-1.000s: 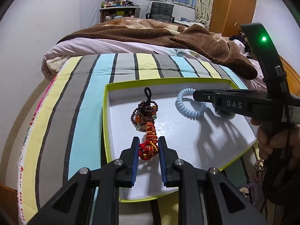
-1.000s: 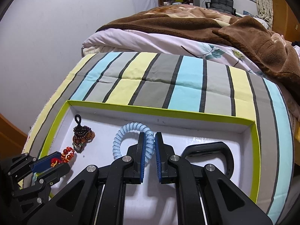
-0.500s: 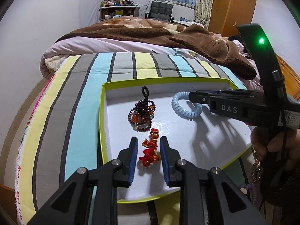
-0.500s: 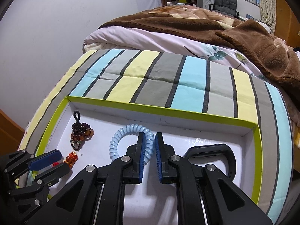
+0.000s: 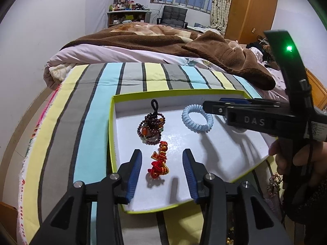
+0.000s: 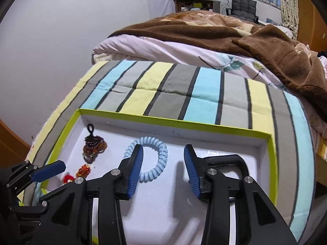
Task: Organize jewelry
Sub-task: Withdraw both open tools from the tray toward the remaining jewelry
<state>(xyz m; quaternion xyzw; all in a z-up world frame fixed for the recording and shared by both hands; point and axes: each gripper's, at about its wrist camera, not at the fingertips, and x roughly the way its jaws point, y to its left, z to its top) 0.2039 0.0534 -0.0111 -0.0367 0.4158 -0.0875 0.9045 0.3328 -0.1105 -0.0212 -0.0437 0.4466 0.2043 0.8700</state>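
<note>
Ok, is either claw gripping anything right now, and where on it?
Nothing is held. The left claw is open, with the red charm lying loose in the tray between its fingers. The right claw is open beside the blue coil band.

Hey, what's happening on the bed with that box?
A person with a gripper in each hand is sorting jewelry into a shallow green-edged box on the striped cloth. Both grippers are open and hold nothing: the left gripper straddles a red charm, the right gripper sits over a blue coil bracelet. A dark bead bracelet lies beside them.
</note>
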